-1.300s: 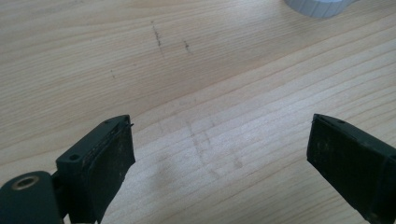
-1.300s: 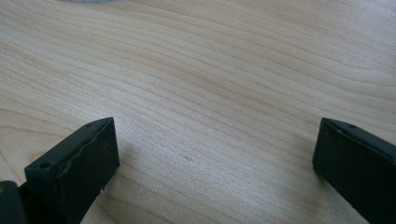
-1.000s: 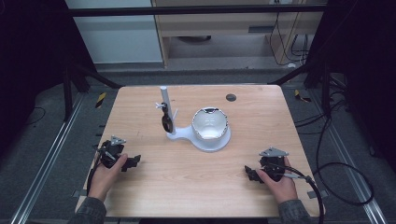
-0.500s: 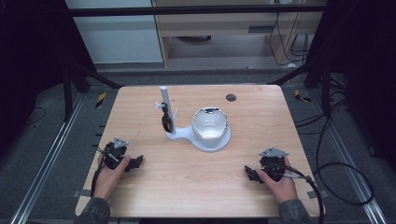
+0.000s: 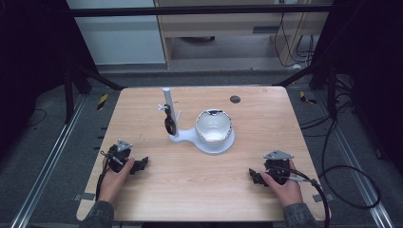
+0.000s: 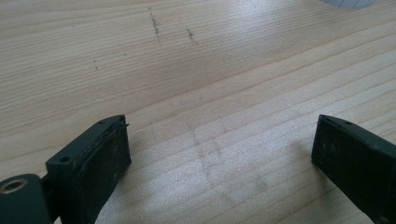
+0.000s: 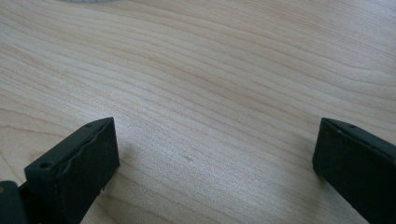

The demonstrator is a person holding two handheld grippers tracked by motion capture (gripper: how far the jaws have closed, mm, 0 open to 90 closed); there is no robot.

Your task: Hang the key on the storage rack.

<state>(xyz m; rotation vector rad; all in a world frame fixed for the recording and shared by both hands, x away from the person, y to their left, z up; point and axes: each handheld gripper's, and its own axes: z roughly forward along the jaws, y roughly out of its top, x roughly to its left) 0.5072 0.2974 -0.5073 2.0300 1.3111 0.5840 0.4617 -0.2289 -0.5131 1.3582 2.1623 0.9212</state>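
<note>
While both hands rested low on the table:
Left gripper (image 5: 137,165): jaws spread wide, nothing between, bare wood under them.
Right gripper (image 5: 256,176): same, released, empty.
Stand (image 5: 169,118): mid-table, post upright, dark item hung on it, white bowl (image 5: 214,126) on its base.
Bearing: stand lay forward and inward of both.
Nearer: left, by my read.
</note>
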